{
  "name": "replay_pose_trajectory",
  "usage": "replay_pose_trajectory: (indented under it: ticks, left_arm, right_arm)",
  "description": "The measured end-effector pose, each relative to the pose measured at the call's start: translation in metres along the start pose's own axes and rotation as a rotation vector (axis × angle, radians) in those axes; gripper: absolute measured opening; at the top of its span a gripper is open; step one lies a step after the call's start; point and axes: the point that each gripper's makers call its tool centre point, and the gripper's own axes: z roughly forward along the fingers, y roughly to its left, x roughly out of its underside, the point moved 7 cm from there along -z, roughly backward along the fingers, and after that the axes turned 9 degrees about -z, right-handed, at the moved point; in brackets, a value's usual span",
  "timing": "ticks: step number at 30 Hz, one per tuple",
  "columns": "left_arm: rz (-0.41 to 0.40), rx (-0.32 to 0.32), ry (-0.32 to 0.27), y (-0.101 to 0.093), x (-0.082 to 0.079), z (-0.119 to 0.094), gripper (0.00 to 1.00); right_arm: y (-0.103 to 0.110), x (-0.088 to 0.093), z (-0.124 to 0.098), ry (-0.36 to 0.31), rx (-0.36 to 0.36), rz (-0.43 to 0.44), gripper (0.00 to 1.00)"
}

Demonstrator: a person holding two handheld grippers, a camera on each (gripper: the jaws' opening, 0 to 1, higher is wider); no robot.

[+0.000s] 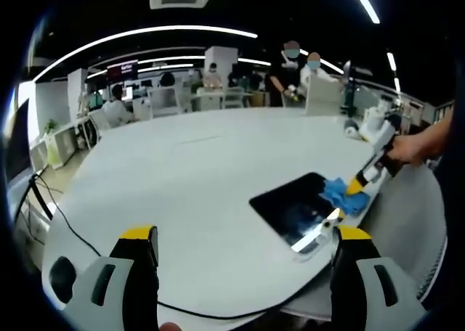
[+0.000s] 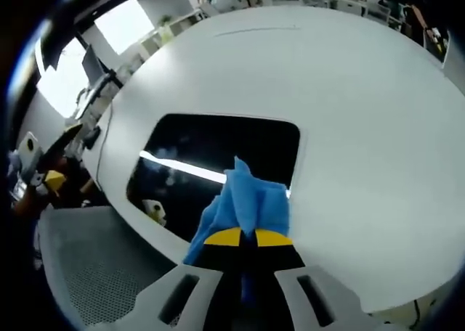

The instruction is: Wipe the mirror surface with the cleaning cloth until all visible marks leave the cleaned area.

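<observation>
While clamping blue cloth, right tool | on mirror (left tool apart)

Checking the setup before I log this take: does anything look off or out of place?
Nothing stands out. The mirror lies flat on the table, unbroken, and the right gripper holds the cloth against its edge.

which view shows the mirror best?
Right gripper view: the mirror sits large and central, its outline visible, the blue cloth overlapping its near edge. In the left gripper view the mirror is small, off to the right.
</observation>
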Motion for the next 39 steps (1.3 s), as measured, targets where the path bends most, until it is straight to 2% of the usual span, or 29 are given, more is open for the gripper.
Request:
replay_pose_trajectory:
  ticks: [8, 19, 28, 31, 39]
  left_arm:
    - [0.003, 0.017, 0.006, 0.012, -0.001, -0.005, 1.0]
    - [-0.001, 0.045, 0.016, 0.038, -0.003, -0.016, 1.0]
    - [0.003, 0.074, 0.031, 0.05, 0.0, -0.022, 1.0]
    - [0.007, 0.079, 0.039, 0.054, 0.002, -0.023, 1.0]
    - [0.023, 0.105, 0.047, 0.058, 0.0, -0.024, 1.0]
  right_arm:
    - [0.026, -0.011, 0.011, 0.004, -0.016, -0.013, 0.0]
    - [0.049, -0.026, 0.022, 0.005, 0.002, 0.007, 0.0]
    - [0.068, -0.036, 0.031, 0.015, 0.007, -0.005, 0.0]
    - [0.075, -0.04, 0.035, 0.027, 0.017, -0.044, 0.0]
    - [0.098, -0.051, 0.047, 0.007, -0.015, -0.043, 0.0]
